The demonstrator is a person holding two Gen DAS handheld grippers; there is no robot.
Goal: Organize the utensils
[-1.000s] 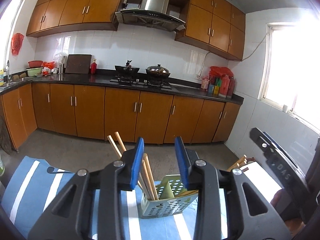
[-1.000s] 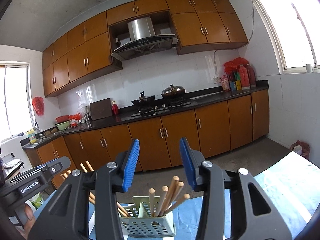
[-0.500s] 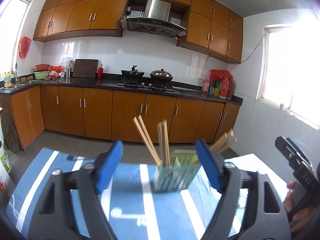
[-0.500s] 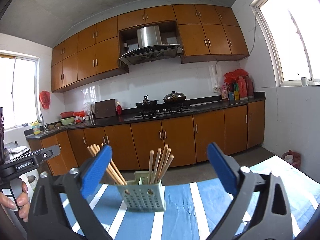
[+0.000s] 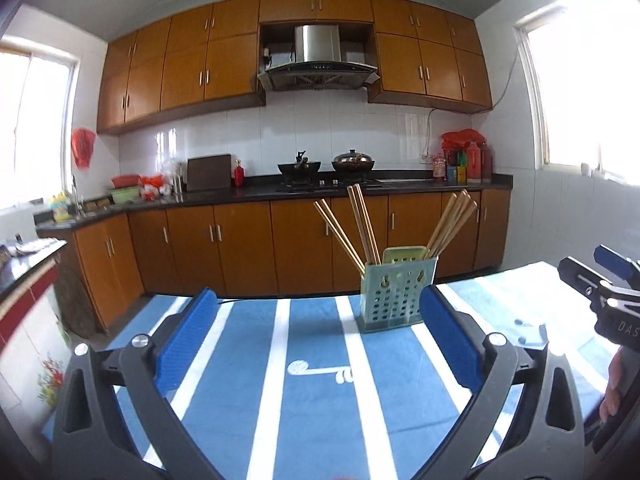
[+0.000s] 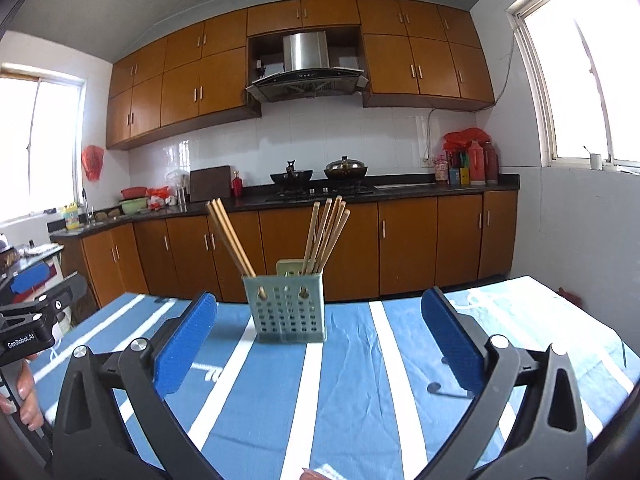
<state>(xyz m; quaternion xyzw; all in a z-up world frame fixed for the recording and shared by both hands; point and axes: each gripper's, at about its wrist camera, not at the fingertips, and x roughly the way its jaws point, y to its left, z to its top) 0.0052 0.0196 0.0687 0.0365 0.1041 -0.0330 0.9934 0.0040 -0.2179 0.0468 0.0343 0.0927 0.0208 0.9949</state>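
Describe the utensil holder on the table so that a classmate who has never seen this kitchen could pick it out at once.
Start at the table with the blue-and-white striped cloth, in front of the wooden cabinets. On it stands a small pale green plastic holder, its front wall full of holes. It is the only upright thing there, with wooden chopsticks fanning out of its top.

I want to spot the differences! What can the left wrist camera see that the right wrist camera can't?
Only the left wrist view shows the right gripper at its right edge, and the white fridge with a flower picture at lower left.

Only the right wrist view shows the left gripper at its left edge, and a white cup on the windowsill.

Both show the green utensil holder full of wooden chopsticks, standing on the blue striped tablecloth, with the stove and its pots behind.
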